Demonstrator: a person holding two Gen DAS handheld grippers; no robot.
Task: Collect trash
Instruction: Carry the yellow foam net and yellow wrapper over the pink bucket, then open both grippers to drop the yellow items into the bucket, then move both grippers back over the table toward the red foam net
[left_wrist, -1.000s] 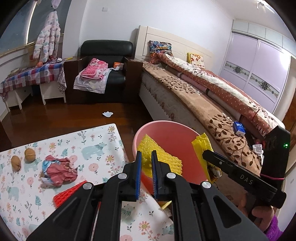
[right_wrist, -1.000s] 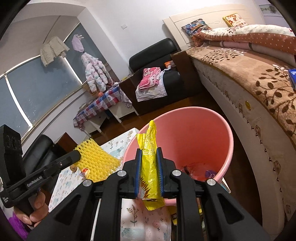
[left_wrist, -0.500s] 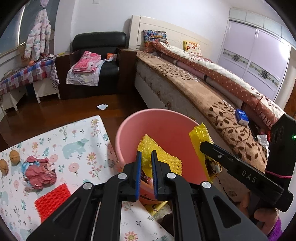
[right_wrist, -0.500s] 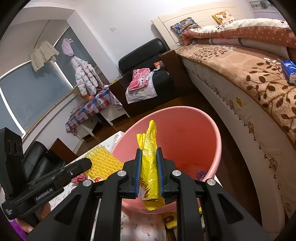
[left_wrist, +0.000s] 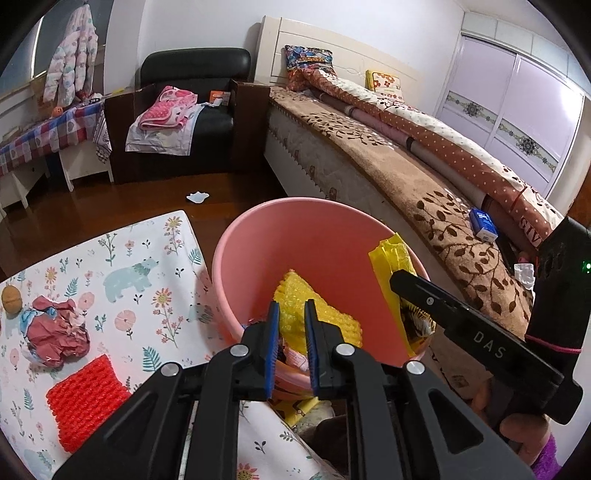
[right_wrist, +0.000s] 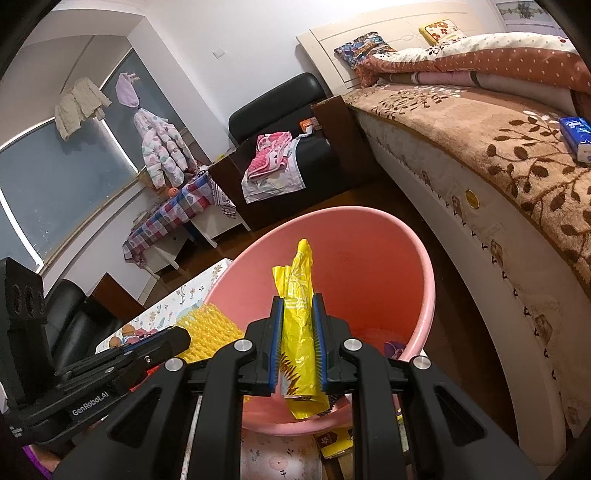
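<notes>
A pink bin (left_wrist: 325, 236) (right_wrist: 369, 258) stands between the patterned mat and the bed. My left gripper (left_wrist: 291, 323) is shut on a yellow foam net (left_wrist: 317, 317) and holds it over the bin's mouth; the net also shows in the right wrist view (right_wrist: 207, 328). My right gripper (right_wrist: 298, 328) is shut on a yellow plastic wrapper (right_wrist: 299, 314) and holds it above the bin's near rim; the wrapper also shows in the left wrist view (left_wrist: 395, 273). Some trash lies at the bin's bottom.
On the patterned mat (left_wrist: 140, 266) lie a crumpled red paper (left_wrist: 55, 332), a red foam net (left_wrist: 85, 398) and a walnut (left_wrist: 11, 295). A white scrap (left_wrist: 197, 197) lies on the wood floor. The bed (left_wrist: 406, 177) runs along the right; a black armchair (left_wrist: 192, 110) stands behind.
Both grippers have moved forward and further over the pink bin, each still holding its item. The bin now fills more of both views.
</notes>
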